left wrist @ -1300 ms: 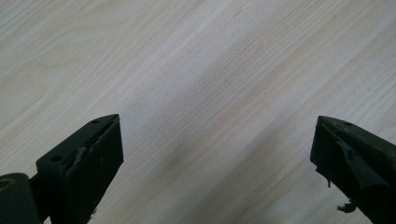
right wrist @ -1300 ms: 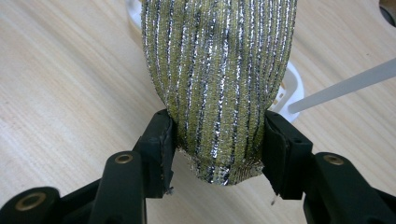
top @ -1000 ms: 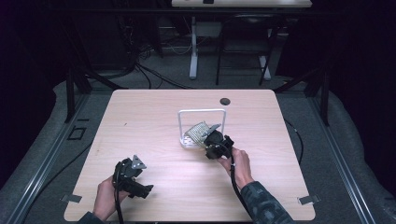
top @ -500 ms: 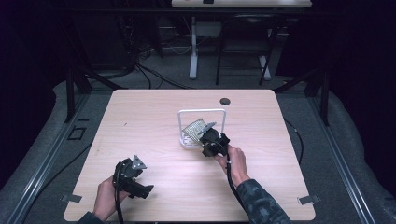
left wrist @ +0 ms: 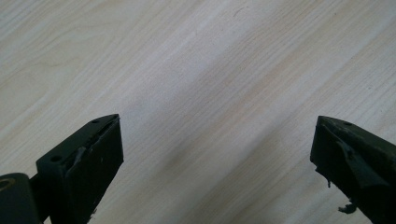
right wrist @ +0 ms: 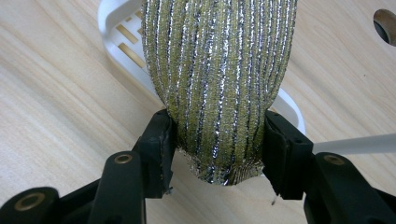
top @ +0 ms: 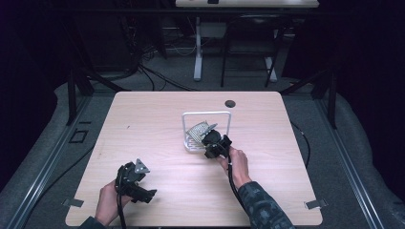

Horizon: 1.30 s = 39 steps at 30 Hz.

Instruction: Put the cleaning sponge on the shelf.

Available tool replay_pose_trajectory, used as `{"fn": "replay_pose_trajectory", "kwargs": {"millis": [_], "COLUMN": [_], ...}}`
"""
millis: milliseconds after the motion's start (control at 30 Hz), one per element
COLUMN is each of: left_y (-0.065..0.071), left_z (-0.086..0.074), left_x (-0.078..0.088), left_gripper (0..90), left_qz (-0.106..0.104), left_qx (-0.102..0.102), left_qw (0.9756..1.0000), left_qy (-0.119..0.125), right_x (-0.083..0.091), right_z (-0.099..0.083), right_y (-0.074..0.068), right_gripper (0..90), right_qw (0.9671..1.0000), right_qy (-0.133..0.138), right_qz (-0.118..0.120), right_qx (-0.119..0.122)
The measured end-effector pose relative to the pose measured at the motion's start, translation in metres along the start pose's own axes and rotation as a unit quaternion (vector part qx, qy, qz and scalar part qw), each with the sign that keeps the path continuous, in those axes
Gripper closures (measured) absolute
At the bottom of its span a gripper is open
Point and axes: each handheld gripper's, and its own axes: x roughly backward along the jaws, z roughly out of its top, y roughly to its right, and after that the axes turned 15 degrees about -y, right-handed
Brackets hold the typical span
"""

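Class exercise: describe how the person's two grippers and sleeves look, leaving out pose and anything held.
Both the left gripper and the right gripper are black with two blocky jaws and brass-coloured pivot pins. The left carries a grey three-cornered plate. A black cable trails from the right. The right sleeve is dark and patterned.

Your right arm wears a dark patterned sleeve (top: pixel 261 206) — mottled blue-grey, reaching to the wrist. Both grippers are black: the left gripper (top: pixel 135 183) carries a grey three-cornered plate (top: pixel 141 166) on top, the right gripper (top: pixel 216 144) trails a black cable (top: pixel 232 177) along your hand. Close up, the right gripper's linkage shows brass-coloured pivot pins (right wrist: pixel 123 159) — and its jaw pads look scuffed.
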Motion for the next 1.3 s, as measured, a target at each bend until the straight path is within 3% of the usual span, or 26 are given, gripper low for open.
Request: {"fn": "replay_pose_trajectory", "kwargs": {"millis": [633, 1033, 1300], "left_y": [0.001, 0.001, 0.001], "left_z": [0.001, 0.001, 0.002], "left_x": [-0.002, -0.002, -0.002], "left_gripper": [2.6, 2.9, 2.8], "left_qz": [-0.004, -0.004, -0.005], "left_qx": [-0.006, -0.008, -0.010], "left_qw": [1.0000, 0.9999, 0.9999], "left_qy": [-0.004, -0.005, -0.006], "right_x": [-0.016, -0.018, -0.020], "right_z": [0.013, 0.016, 0.019], "right_y": [-0.004, -0.006, -0.006], "right_gripper": [42.9, 40.7, 32.2], "right_qw": [0.9995, 0.9997, 0.9994], "right_qy": [-0.028, -0.022, -0.030], "right_qz": [0.001, 0.005, 0.006], "right_qx": [-0.012, -0.013, -0.015]}}
